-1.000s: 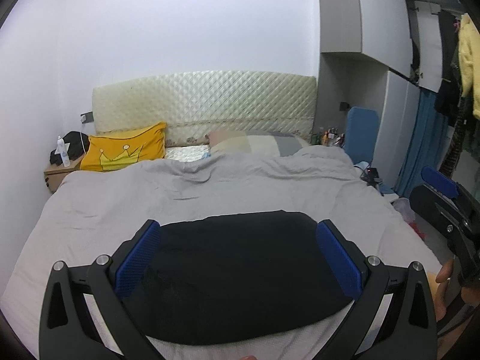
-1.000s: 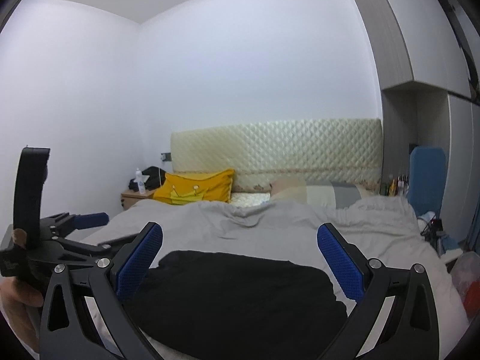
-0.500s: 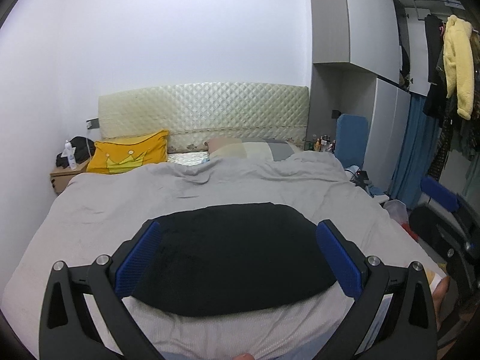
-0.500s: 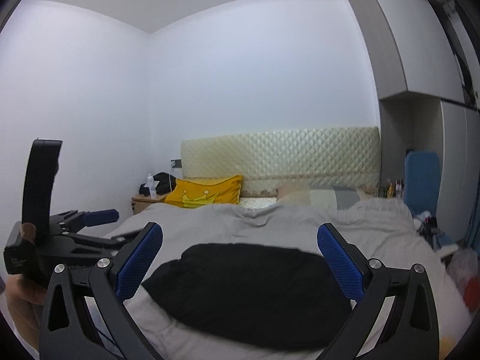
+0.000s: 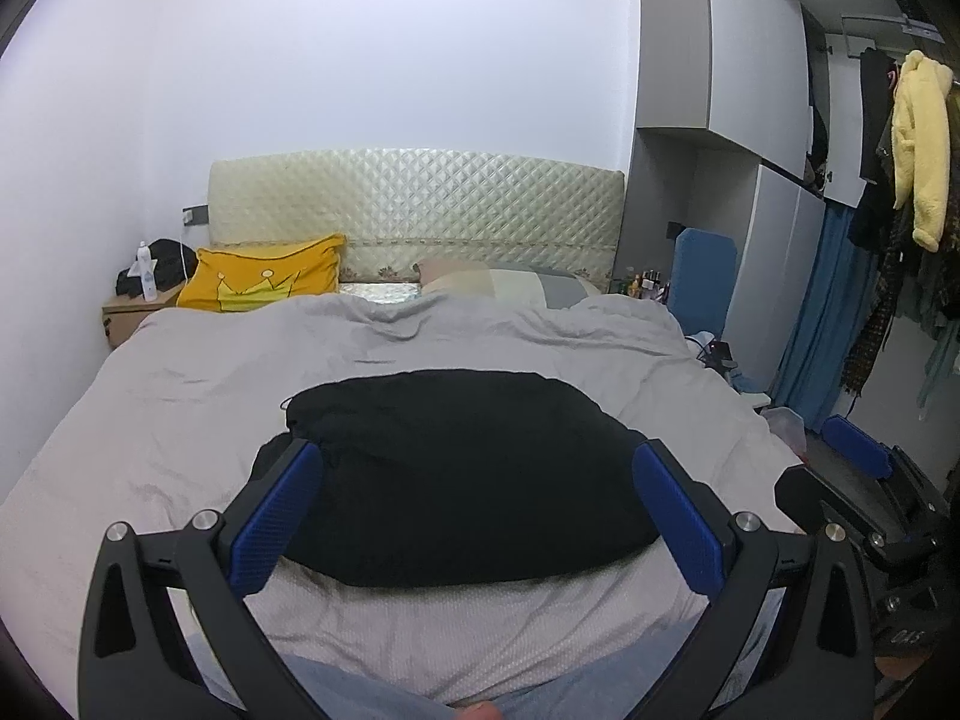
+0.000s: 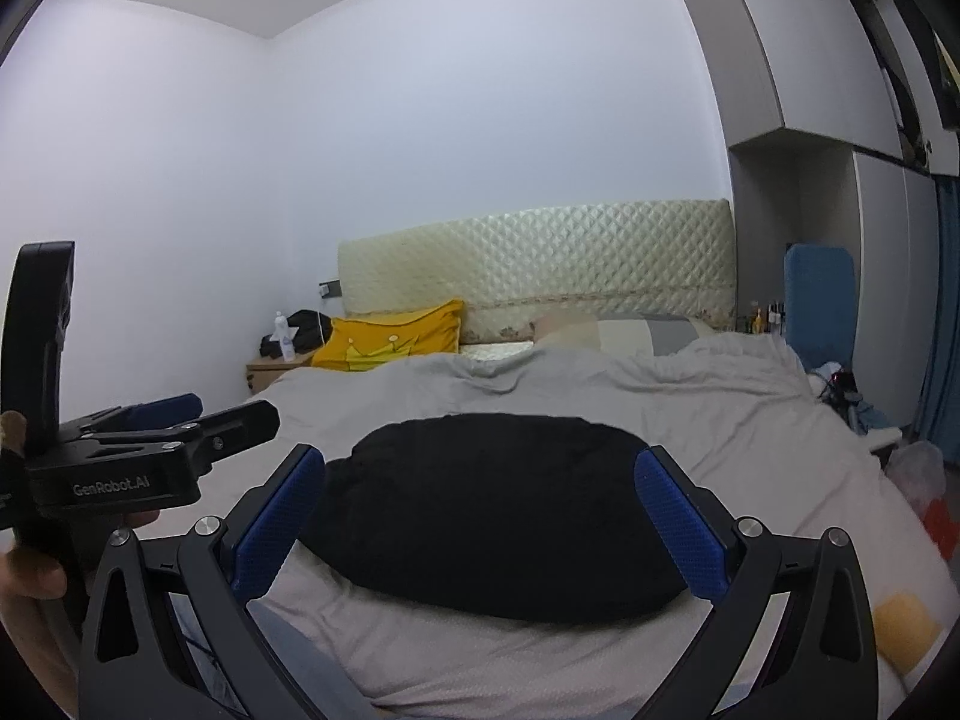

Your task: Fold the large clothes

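Observation:
A black garment [image 5: 462, 468] lies folded into a compact rounded bundle on the grey bedspread [image 5: 180, 420] near the foot of the bed. It also shows in the right wrist view [image 6: 492, 504]. My left gripper [image 5: 474, 516] is open and empty, held above and short of the garment. My right gripper [image 6: 480, 516] is open and empty too, held back from the garment. The left gripper shows at the left edge of the right wrist view [image 6: 150, 450]. The right gripper shows at the right edge of the left wrist view [image 5: 864, 474].
A yellow crown pillow [image 5: 264, 288] and a patchwork pillow [image 5: 504, 282] lie by the quilted headboard [image 5: 414, 204]. A nightstand [image 5: 129, 312] stands at far left. Wardrobes [image 5: 750, 120], hanging clothes [image 5: 918, 150] and floor clutter [image 5: 780, 420] are on the right.
Both grippers have drawn back and up from the bed. The garment now sits farther off and lies free of both. The left gripper is seen lower beside the right.

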`<move>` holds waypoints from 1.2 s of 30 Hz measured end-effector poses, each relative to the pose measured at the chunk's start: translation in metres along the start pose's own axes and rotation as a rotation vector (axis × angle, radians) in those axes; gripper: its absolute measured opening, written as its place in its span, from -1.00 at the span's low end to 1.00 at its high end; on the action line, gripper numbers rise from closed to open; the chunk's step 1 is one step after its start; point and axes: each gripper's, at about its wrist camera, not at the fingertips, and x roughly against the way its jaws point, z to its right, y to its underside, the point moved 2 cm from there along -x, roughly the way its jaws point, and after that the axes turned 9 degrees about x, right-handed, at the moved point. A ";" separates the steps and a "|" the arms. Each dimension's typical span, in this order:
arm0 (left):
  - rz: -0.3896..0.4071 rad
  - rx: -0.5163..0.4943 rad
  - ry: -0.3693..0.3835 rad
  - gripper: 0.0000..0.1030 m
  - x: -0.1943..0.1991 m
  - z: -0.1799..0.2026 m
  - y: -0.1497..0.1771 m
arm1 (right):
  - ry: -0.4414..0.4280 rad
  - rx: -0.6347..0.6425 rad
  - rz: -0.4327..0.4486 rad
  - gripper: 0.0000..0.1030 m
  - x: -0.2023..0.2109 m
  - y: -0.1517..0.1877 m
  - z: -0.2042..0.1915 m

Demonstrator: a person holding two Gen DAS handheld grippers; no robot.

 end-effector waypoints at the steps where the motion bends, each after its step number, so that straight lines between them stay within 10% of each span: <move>1: 0.001 -0.001 -0.004 1.00 0.000 -0.001 0.002 | 0.004 -0.003 -0.008 1.00 -0.002 0.002 0.000; 36: -0.066 -0.008 -0.049 1.00 -0.014 -0.009 0.022 | 0.031 -0.028 -0.057 1.00 -0.008 0.023 -0.002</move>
